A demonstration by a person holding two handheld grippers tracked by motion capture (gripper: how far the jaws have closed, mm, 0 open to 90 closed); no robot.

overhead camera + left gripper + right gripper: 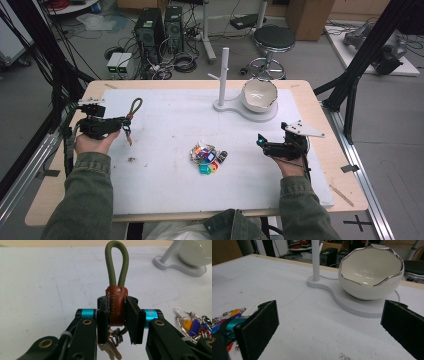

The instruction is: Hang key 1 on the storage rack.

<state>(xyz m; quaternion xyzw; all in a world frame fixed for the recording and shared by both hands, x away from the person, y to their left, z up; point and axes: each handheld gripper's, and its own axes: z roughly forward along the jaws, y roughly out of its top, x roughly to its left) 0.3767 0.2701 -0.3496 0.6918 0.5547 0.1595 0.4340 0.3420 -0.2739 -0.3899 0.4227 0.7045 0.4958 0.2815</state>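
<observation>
Embossed lettering is seen on the brown leather tab point(116, 305) of a keychain; it reads roughly "THEKAET", not fully legible. The tab is clamped between the jaws of the left gripper point(117, 322), with the olive cord loop point(117, 263) standing up above the pads and a metal split ring with keys point(112, 343) hanging below. In the high view the left gripper point(120, 121) is held over the left part of the white mat point(165, 185), the cord loop point(135, 105) pointing toward the far edge.

The right gripper point(329, 327) is spread wide, nothing between its pads point(262, 325); in the high view it point(264, 142) is seen at the right of the mat, near the pile.

A white egg-shaped bowl point(372, 272) with a jagged silver rim is set on a white stand base point(352, 302), a white post point(223, 75) with a side peg rising from the same base. Nothing is seen inside the bowl.

A pile of coloured key tags and rings point(208, 157) lies loose at mid-mat, between the two grippers; any writing on the tags is too small to be read.
</observation>
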